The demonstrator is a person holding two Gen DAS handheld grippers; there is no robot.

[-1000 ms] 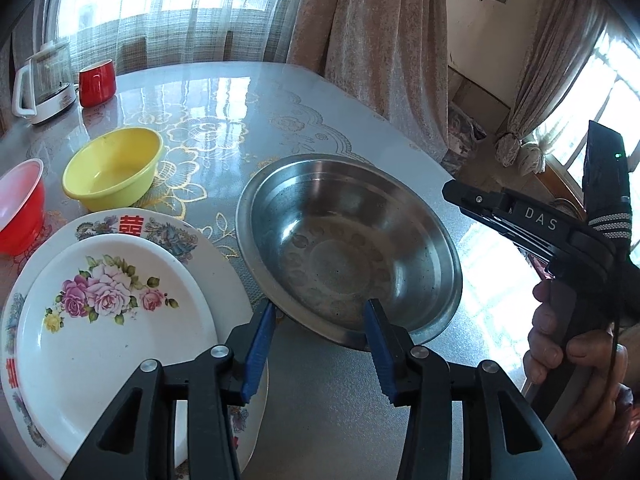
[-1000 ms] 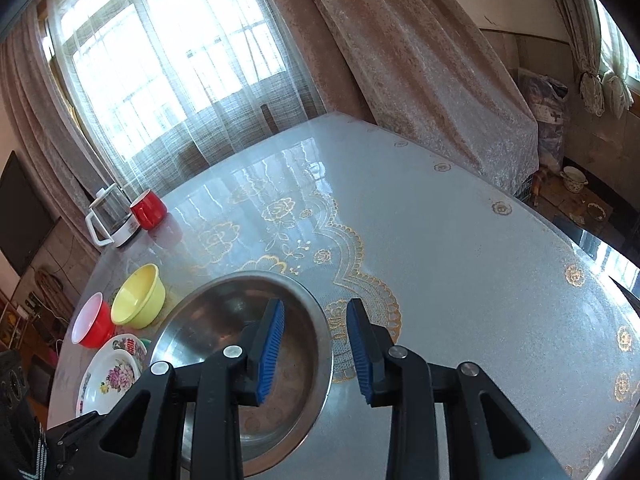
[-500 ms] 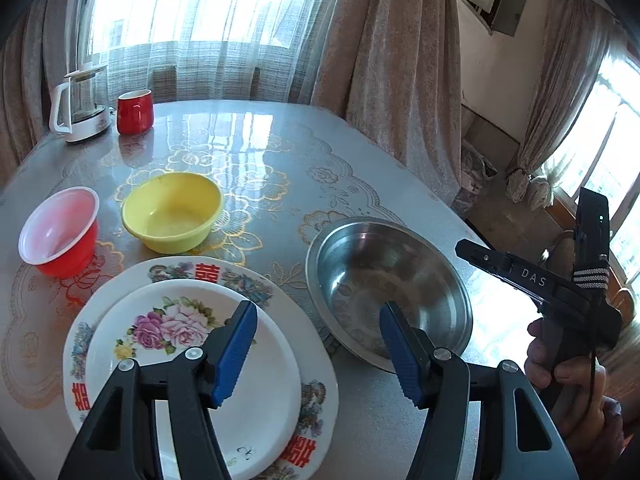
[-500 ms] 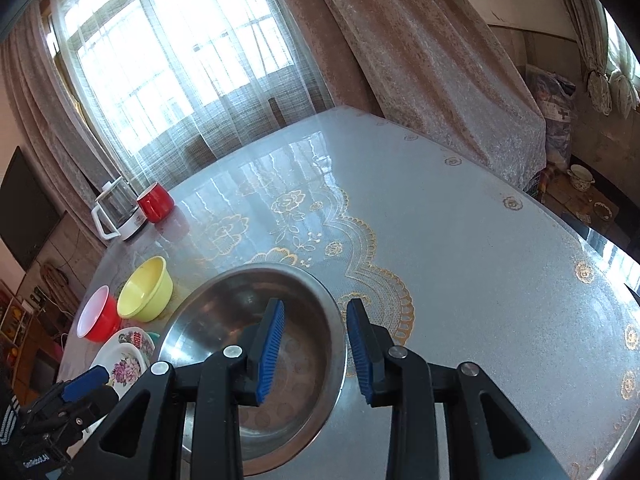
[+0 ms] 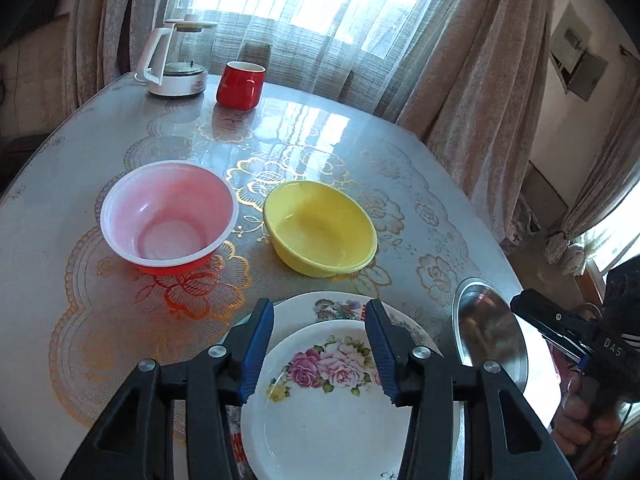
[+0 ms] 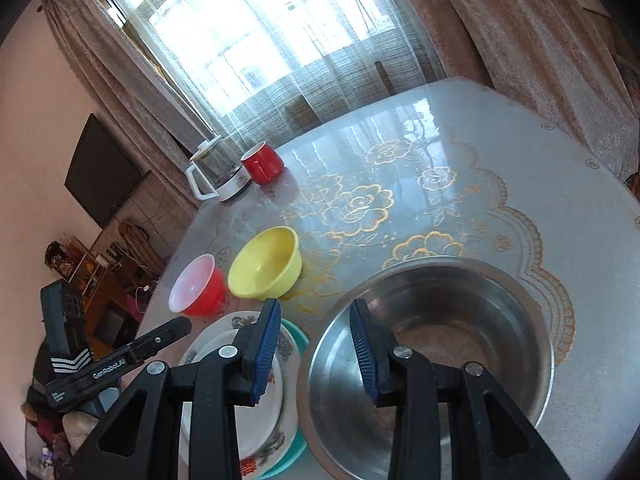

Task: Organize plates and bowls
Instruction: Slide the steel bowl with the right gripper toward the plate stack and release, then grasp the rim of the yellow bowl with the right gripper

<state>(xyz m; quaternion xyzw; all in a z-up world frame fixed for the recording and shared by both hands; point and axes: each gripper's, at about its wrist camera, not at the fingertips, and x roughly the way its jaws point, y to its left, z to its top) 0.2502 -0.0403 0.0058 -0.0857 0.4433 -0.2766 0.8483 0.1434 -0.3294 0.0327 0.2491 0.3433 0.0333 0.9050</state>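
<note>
1. Left wrist view: the left hand-held gripper (image 5: 320, 346) hangs over the small floral plate (image 5: 320, 408), its blue pads (image 5: 256, 352) apart and closing, with nothing pinched between them.
2. That small plate lies on a larger floral plate (image 5: 340, 306), whose far rim shows just past the pad tips; both sit at the near edge of the bench (image 5: 400, 160).
3. Beyond the plates stand a red bowl with a white inside (image 5: 168, 212) and a yellow bowl (image 5: 320, 228), side by side with a narrow gap between them, neither touching the plates.
4. At the far edge a white kettle (image 5: 172, 64) and a red mug (image 5: 240, 84) stand near each other. The middle and right of the bench surface lie bare.
5. Right wrist view: the right hand-held gripper (image 6: 316, 350) hovers over the left rim of the steel bowl (image 6: 460, 344), its pads spread and opening. One pad is over the plate stack, the other inside the bowl's rim. I cannot tell whether either pad touches the rim.
6. The steel bowl sits just beside the plate stack (image 6: 236, 360), their rims almost meeting. A teal plate edge (image 6: 296, 336) shows under the stack.
7. The right half of the bench beyond the steel bowl is open up to its scalloped border.
8. A person's hand (image 5: 580, 436) grips the right tool's handle at the edge of the left view.
</note>
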